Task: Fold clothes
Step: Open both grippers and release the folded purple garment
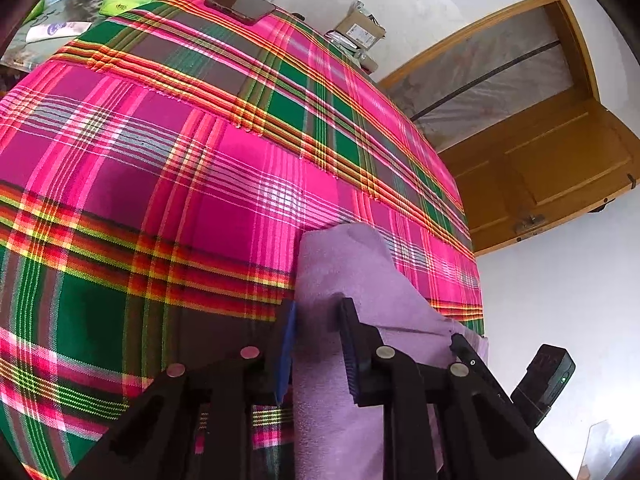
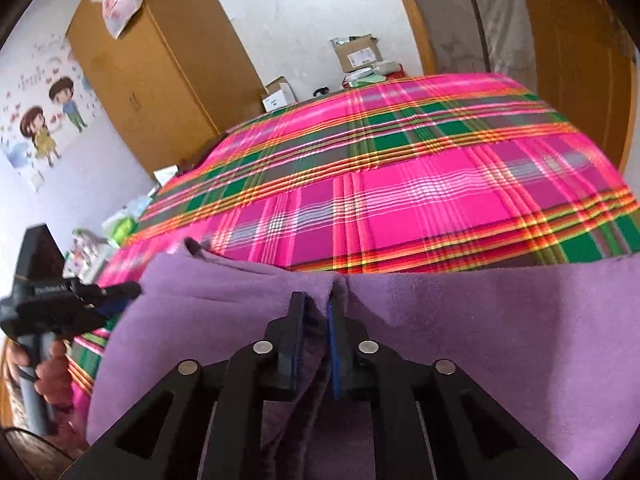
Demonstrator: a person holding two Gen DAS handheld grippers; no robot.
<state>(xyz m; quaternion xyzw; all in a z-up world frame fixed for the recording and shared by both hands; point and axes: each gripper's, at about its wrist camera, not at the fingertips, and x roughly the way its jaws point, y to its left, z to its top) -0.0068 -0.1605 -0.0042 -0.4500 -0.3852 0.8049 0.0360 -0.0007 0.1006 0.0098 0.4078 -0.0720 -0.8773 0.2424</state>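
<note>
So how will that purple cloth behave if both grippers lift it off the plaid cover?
The purple cloth probably goes limp: it bunches into a pleat at the right gripper and droops past the left gripper. Its fuzzy nap suggests little slipping. It looks light and should sag between the two holds.

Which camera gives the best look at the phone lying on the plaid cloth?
The left wrist view: the phone lies in plain sight at the far edge of the plaid cloth, dark and flat. In the right wrist view I cannot make it out on the cloth.
</note>
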